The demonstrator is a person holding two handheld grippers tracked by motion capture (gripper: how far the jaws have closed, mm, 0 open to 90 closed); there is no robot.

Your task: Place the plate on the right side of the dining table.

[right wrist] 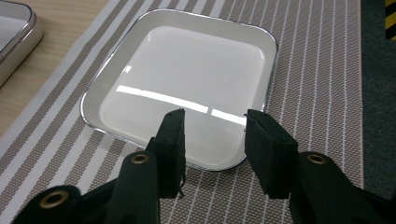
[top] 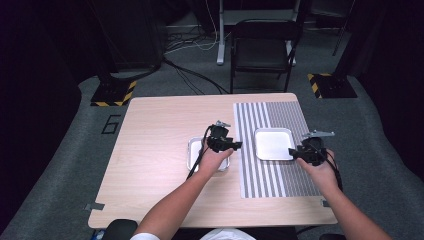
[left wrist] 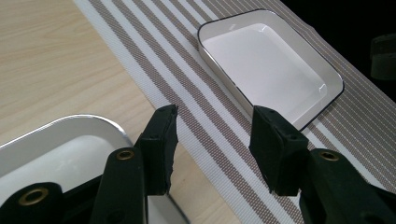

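Note:
A white square tray (top: 273,144) lies on a striped placemat (top: 270,175) on the right half of the wooden table. To its left sits a shiny metal tray (top: 192,150), partly under my left hand. My left gripper (top: 238,145) hovers between the two trays and points right; its jaws (left wrist: 215,112) stand open with nothing between them, the metal tray (left wrist: 65,140) at lower left and the white tray (left wrist: 266,60) ahead. My right gripper (top: 292,153) sits at the white tray's right edge, open and empty (right wrist: 215,114), above the near rim of the white tray (right wrist: 187,70).
The bare wooden tabletop (top: 150,140) stretches to the left. Behind the table stand a black folding chair (top: 265,47) and two yellow-and-black striped bases (top: 112,95) (top: 330,85), with cables on the grey floor. The metal tray's corner (right wrist: 14,32) lies at upper left.

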